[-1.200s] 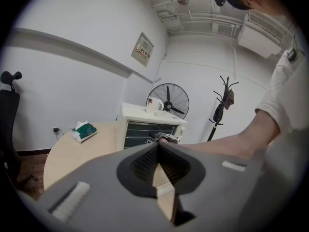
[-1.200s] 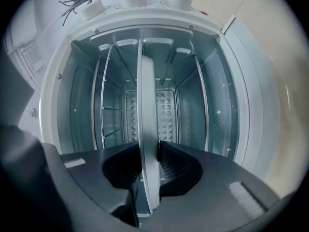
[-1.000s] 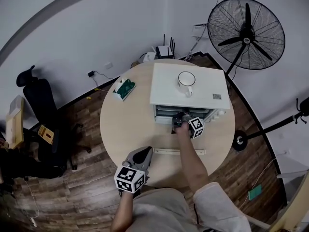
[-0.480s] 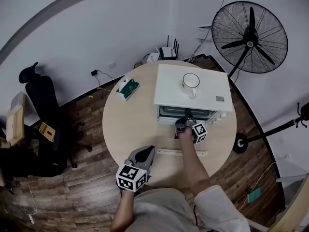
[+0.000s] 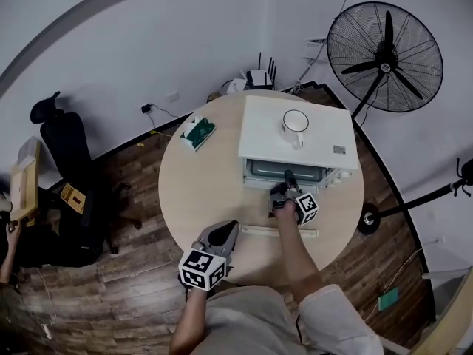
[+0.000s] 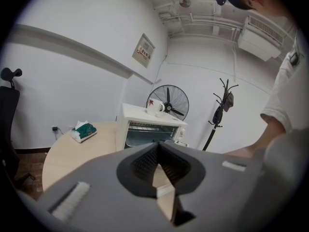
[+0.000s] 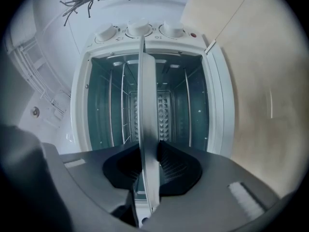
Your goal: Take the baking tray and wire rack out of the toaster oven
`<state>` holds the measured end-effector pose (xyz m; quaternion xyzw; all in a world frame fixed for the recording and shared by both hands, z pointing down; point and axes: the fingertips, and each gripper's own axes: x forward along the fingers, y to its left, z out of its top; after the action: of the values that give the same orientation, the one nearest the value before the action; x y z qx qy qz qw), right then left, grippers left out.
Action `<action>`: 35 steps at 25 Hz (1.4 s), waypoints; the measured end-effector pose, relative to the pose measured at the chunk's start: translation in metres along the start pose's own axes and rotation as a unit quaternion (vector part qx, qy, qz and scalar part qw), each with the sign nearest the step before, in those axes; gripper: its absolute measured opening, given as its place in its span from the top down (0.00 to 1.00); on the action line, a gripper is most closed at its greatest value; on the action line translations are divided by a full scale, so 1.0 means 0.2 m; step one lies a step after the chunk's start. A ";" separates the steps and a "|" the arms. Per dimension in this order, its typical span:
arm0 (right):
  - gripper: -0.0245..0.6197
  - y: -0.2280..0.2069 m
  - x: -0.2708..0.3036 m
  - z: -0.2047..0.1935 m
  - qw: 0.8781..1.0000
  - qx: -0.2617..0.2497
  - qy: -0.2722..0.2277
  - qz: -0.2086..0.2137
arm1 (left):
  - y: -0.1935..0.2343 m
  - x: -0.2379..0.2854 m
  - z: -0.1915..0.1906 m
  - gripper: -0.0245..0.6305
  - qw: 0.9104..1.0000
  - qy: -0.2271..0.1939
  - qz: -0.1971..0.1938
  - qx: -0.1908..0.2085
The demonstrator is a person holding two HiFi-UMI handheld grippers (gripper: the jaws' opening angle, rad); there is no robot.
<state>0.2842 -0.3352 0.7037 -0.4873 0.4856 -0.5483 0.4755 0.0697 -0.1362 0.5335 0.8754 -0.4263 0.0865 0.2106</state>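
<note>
At toaster oven [image 7: 195,110] mouth: baking tray [image 7: 147,100] rim btwn R fingers [image 7: 176,164], clamped; L fingers [image 6: 143,161] together.

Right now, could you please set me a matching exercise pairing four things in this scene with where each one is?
Things: 1 mug; 2 tissue box; 3 baking tray; 4 fan.
Places: A on the floor beyond the table; B clamped in the right gripper; C on top of the toaster oven; D on the table, apart from the oven.
Pairs: 1-C; 2-D; 3-B; 4-A.

Grey left claw [image 5: 228,230], grey right claw [image 5: 286,185], black-and-white marker cubes [image 5: 201,269], short white sleeve [image 5: 330,310]
</note>
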 end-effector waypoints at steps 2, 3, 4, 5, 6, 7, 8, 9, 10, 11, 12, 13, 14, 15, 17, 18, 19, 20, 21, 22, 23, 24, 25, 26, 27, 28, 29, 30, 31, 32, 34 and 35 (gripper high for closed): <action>0.85 0.00 -0.02 0.00 1.000 -0.001 0.003 0.000 | 0.00 0.00 -0.01 0.88 1.000 0.000 0.000 -0.002; 0.85 0.00 -0.04 -0.01 1.000 -0.001 0.004 0.001 | 0.00 0.00 -0.01 0.88 1.000 0.000 -0.001 -0.002; 0.85 0.00 -0.05 -0.01 1.000 0.000 0.005 0.001 | 0.00 0.01 -0.02 0.88 1.000 0.001 -0.001 -0.003; 0.85 0.00 -0.06 -0.02 1.000 0.000 0.006 0.002 | 0.00 0.01 -0.02 0.88 1.000 0.001 -0.001 -0.004; 0.85 -0.01 -0.08 -0.02 1.000 0.001 0.008 0.002 | 0.00 0.00 -0.03 0.88 1.000 0.001 -0.001 -0.004; 0.85 -0.01 -0.10 -0.02 1.000 0.001 0.008 0.002 | 0.00 0.00 -0.03 0.88 1.000 0.002 -0.001 -0.005; 0.85 -0.02 -0.12 -0.02 1.000 0.002 0.009 0.003 | -0.01 0.00 -0.04 0.88 1.000 0.003 -0.001 -0.006; 0.85 -0.01 -0.13 -0.02 1.000 0.002 0.010 0.003 | -0.01 0.00 -0.04 0.88 1.000 0.004 -0.001 -0.005; 0.85 -0.01 -0.14 -0.03 1.000 0.002 0.011 0.004 | 0.00 0.00 -0.04 0.88 1.000 0.005 0.000 -0.005; 0.85 -0.01 -0.16 -0.03 1.000 0.002 0.013 0.005 | 0.00 0.00 -0.05 0.88 1.000 0.006 0.001 -0.006; 0.85 -0.01 -0.17 -0.03 1.000 0.002 0.015 0.005 | 0.00 0.00 -0.05 0.88 1.000 0.007 0.001 -0.007; 0.85 -0.01 -0.19 -0.04 1.000 0.001 0.017 0.005 | 0.00 0.00 -0.06 0.88 1.000 0.008 0.002 -0.009; 0.85 -0.01 -0.21 -0.04 1.000 0.000 0.019 0.005 | 0.00 0.00 -0.07 0.88 1.000 0.010 0.003 -0.011; 0.85 -0.01 -0.23 -0.03 1.000 -0.001 0.019 0.005 | 0.00 0.00 -0.08 0.88 1.000 0.010 0.003 -0.013; 0.85 -0.01 -0.26 -0.03 1.000 -0.004 0.020 0.007 | 0.01 0.00 -0.09 0.88 1.000 0.011 0.003 -0.016; 0.85 -0.01 -0.28 -0.03 1.000 -0.004 0.020 0.007 | 0.01 0.00 -0.09 0.88 1.000 0.011 0.004 -0.017; 0.85 -0.01 -0.29 -0.04 1.000 -0.002 0.021 0.006 | 0.02 0.00 -0.09 0.88 1.000 0.010 0.005 -0.017; 0.85 -0.02 -0.31 -0.05 1.000 0.001 0.022 0.006 | 0.03 0.00 -0.09 0.88 1.000 0.010 0.007 -0.017; 0.85 -0.02 -0.32 -0.05 1.000 0.002 0.023 0.006 | 0.04 0.00 -0.09 0.88 1.000 0.009 0.008 -0.017; 0.85 -0.02 -0.34 -0.06 1.000 0.001 0.024 0.008 | 0.04 -0.01 -0.09 0.88 1.000 0.009 0.009 -0.017; 0.85 -0.02 -0.35 -0.06 1.000 -0.001 0.024 0.010 | 0.05 -0.01 -0.10 0.88 1.000 0.009 0.009 -0.018; 0.85 -0.02 -0.37 -0.07 1.000 0.000 0.024 0.011 | 0.05 -0.01 -0.10 0.88 1.000 0.009 0.009 -0.018; 0.85 -0.02 -0.38 -0.07 1.000 0.002 0.024 0.011 | 0.05 -0.01 -0.10 0.88 1.000 0.010 0.009 -0.019; 0.85 -0.02 -0.40 -0.07 1.000 0.003 0.024 0.011 | 0.05 -0.01 -0.10 0.88 1.000 0.010 0.009 -0.019; 0.85 -0.02 -0.42 -0.08 1.000 0.000 0.024 0.010 | 0.06 -0.01 -0.10 0.88 1.000 0.011 0.010 -0.019; 0.85 -0.02 -0.44 -0.08 1.000 -0.003 0.024 0.008 | 0.06 -0.01 -0.10 0.88 1.000 0.011 0.010 -0.020; 0.85 -0.02 -0.46 -0.08 1.000 -0.004 0.025 0.007 | 0.06 -0.01 -0.10 0.88 1.000 0.011 0.010 -0.020; 0.85 -0.02 -0.47 -0.08 1.000 -0.006 0.026 0.007 | 0.06 -0.01 -0.10 0.88 1.000 0.011 0.010 -0.020; 0.85 -0.03 -0.49 -0.07 1.000 -0.005 0.027 0.009 | 0.06 -0.01 -0.11 0.88 1.000 0.010 0.010 -0.020; 0.85 -0.04 -0.50 -0.07 1.000 0.000 0.028 0.012 | 0.06 -0.01 -0.11 0.88 1.000 0.010 0.010 -0.020; 0.85 -0.06 -0.53 -0.07 0.999 0.002 0.030 0.015 | 0.06 -0.01 -0.11 0.88 1.000 0.009 0.010 -0.021; 0.85 -0.05 -0.55 -0.07 0.999 -0.004 0.031 0.013 | 0.06 -0.01 -0.11 0.88 1.000 0.008 0.010 -0.022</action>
<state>0.2775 -0.2233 0.7055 -0.4652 0.5086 -0.5550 0.4657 0.0593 -0.1313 0.5552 0.8655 -0.4353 0.0867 0.2322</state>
